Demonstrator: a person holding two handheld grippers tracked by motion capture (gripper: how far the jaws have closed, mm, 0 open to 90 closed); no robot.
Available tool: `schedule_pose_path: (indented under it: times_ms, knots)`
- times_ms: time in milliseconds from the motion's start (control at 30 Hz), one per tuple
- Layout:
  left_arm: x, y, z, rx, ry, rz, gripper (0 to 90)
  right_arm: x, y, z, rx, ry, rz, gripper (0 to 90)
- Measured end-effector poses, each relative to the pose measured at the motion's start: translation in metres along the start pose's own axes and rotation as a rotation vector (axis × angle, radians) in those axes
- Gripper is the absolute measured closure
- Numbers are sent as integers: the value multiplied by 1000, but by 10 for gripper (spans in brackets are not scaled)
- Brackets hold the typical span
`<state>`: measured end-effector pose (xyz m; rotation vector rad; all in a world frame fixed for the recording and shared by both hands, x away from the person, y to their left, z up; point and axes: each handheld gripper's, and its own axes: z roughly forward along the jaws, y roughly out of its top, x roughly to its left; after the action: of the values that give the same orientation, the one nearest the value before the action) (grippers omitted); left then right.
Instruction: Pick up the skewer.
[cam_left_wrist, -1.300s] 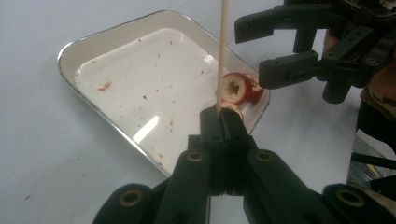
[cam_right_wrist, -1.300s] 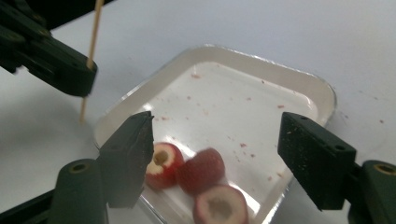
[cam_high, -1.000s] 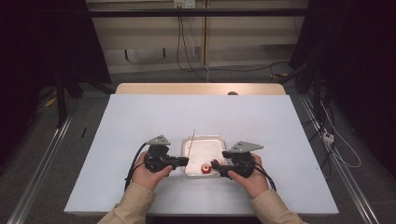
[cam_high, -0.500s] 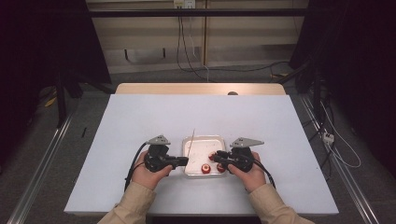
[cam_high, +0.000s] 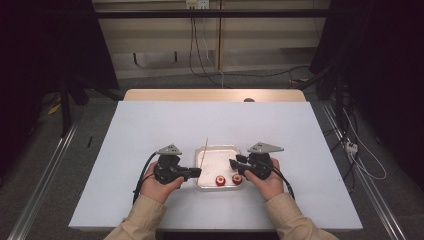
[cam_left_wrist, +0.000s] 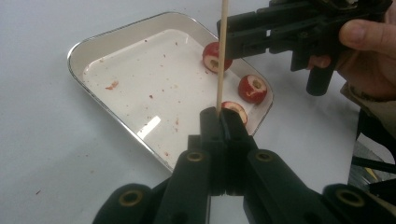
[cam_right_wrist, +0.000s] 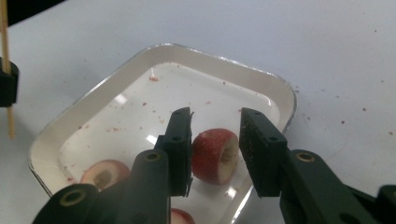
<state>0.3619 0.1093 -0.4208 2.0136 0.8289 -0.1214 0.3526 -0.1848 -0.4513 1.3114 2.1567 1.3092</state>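
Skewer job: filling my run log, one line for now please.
left gripper: shut on skewer | right gripper: open, jaws just opening, around fruit piece | tray

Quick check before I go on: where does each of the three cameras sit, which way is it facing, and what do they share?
High view: above the person's side, facing forward and down on the table; both forearms, left gripper, right gripper.
Left gripper view: rides that gripper, along shut jaws pinching a skewer, toward the tray; other hand beyond.
Right gripper view: looks along parted jaws around a red fruit piece.
Shared: tray, fruit, skewer.
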Motion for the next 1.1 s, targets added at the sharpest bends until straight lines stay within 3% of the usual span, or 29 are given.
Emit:
schedule_pose_path:
  times_ms: [167, 667, 800, 967, 1100]
  knots:
    - [0, 0, 0, 5, 0, 4, 900, -2, 1, -3, 2, -11, -8, 711]
    - [-1, 1, -1, 7, 0, 6, 900, -4, 3, -6, -28, -22, 12, 735]
    - [-1, 0, -1, 10, -1, 7, 900, -1, 1, -8, -15, -10, -11, 712]
    - [-2, 1, 0, 6, 2, 12, 900, 2, 1, -7, -16, 5, -7, 687]
    - [-2, 1, 0, 13, 5, 17, 900, 6, -3, 0, 20, 27, 1, 645]
